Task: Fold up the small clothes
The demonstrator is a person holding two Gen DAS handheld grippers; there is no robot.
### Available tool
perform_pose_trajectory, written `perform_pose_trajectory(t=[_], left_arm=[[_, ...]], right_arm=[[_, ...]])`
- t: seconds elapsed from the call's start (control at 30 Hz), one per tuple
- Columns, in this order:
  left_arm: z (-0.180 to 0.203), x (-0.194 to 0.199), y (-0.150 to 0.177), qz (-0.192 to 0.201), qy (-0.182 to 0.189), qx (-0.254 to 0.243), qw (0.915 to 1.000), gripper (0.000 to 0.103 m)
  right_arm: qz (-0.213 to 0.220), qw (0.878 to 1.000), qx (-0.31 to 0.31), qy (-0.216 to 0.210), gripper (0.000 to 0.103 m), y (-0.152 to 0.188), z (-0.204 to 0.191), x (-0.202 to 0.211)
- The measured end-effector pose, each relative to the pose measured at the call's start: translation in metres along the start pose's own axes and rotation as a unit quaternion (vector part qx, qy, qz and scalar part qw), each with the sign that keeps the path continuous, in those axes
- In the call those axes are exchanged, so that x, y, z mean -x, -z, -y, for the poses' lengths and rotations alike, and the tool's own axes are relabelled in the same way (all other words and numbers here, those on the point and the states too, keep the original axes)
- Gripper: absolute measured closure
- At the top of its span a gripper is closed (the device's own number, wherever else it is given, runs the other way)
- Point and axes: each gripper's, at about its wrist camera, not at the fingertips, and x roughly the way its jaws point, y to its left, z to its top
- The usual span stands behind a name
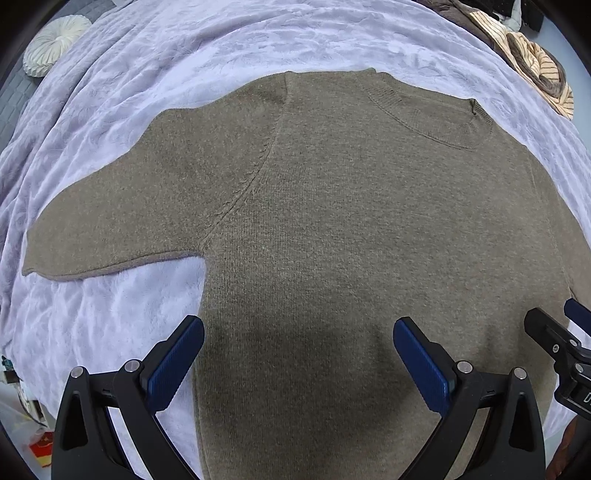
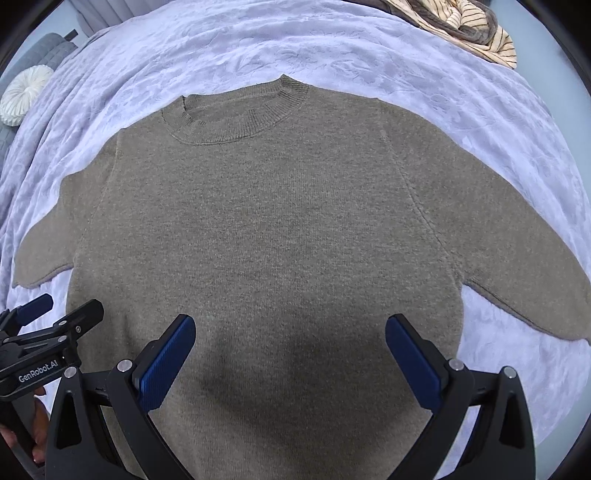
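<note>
Lavender bedspread [image 1: 258, 40] carries a flat brown sweater [image 1: 351, 221]; left gripper [image 1: 298, 354] and right gripper [image 2: 290, 350] hover, fingers apart, empty. Folding seems unstarted; gripping a sleeve likely comes next.

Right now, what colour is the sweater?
Plain brownish olive sweater, shown best in the right wrist view.

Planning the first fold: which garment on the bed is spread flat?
The brown knit sweater, sleeves out, under both open grippers. The striped clothes lie bunched at the blanket's far edge.
</note>
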Motion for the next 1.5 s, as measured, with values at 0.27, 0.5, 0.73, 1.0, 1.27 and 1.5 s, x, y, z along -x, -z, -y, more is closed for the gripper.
perform_pose_trajectory(t=[0.27,0.5,0.73,1.0,1.27,1.5], left_arm=[[-0.042,-0.003,-0.003,0.024,0.044,0.038,0.998,0.0],[-0.169,-0.014,0.005,0.069,0.035,0.167,0.983,0.0],[-0.295,-0.048,0.015,0.076,0.012,0.308,0.9484,0.0],[-0.319,-0.045,-0.011,0.141,0.03,0.337,0.9304,0.091],[-0.284,0.023,-0.031,0.253,0.115,0.26,0.9249,0.092],[-0.119,0.085,-0.068,0.3,0.176,0.055,0.9359,0.092]], right_arm=[[-0.002,1.0,0.021,-0.005,0.001,0.001,-0.017,-0.006],[0.0,0.998,0.056,-0.012,0.001,0.003,-0.044,-0.001],[-0.008,0.997,0.072,-0.015,0.001,0.006,-0.068,-0.009],[-0.026,0.995,0.097,-0.012,0.001,0.016,-0.097,-0.016],[-0.016,0.995,0.099,-0.02,0.001,0.015,-0.093,-0.006],[0.005,0.998,0.063,-0.019,0.001,0.009,-0.059,0.006]])
